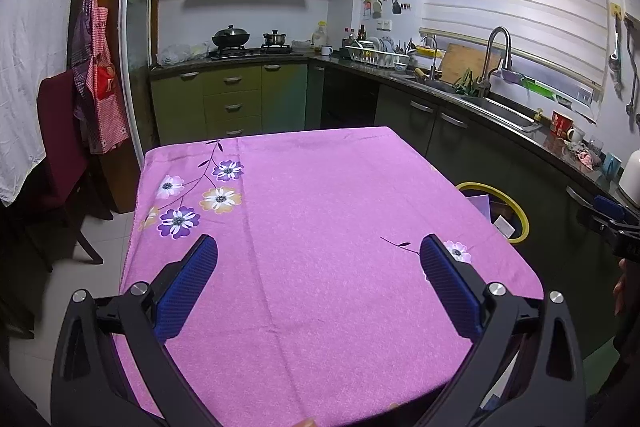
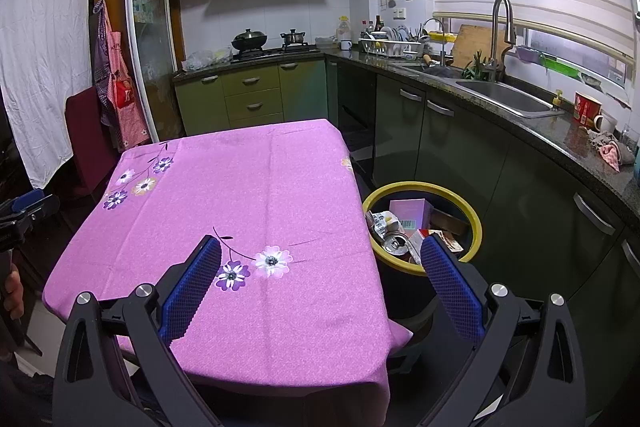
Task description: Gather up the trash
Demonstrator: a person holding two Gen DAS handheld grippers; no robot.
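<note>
So here's the kitchen setup: a table with a pink floral tablecloth (image 1: pixel 320 227) fills the middle of both wrist views, and nothing is lying on the cloth in either one.

The left gripper (image 1: pixel 319 251) hangs over the near part of the table, lower centre of its frame, with its blue pads spread wide and nothing between them. The right gripper (image 2: pixel 321 253) is the same deal, wide open and holding nothing. Its left pad sits over the tablecloth's flower print, while its right pad lines up over the bin.

The trash is all in the yellow-rimmed bin (image 2: pixel 474 217), which stands on the floor just beside the table's right edge, right of centre in the right wrist view. Inside you can make out a pink box (image 2: pixel 408 213), a crushed can (image 2: pixel 394 243) and some crumpled paper and packaging piled together. In the left wrist view only part of the bin's rim peeks out past the table at middle right, and the other gripper shows at the far right edge.

Background stuff: green cabinets (image 1: pixel 240 99), a stove with a wok (image 1: pixel 231 37) upper centre, a sink (image 2: pixel 504 97) with a tall faucet upper right, and an apron (image 1: pixel 100 79) hanging at left.
</note>
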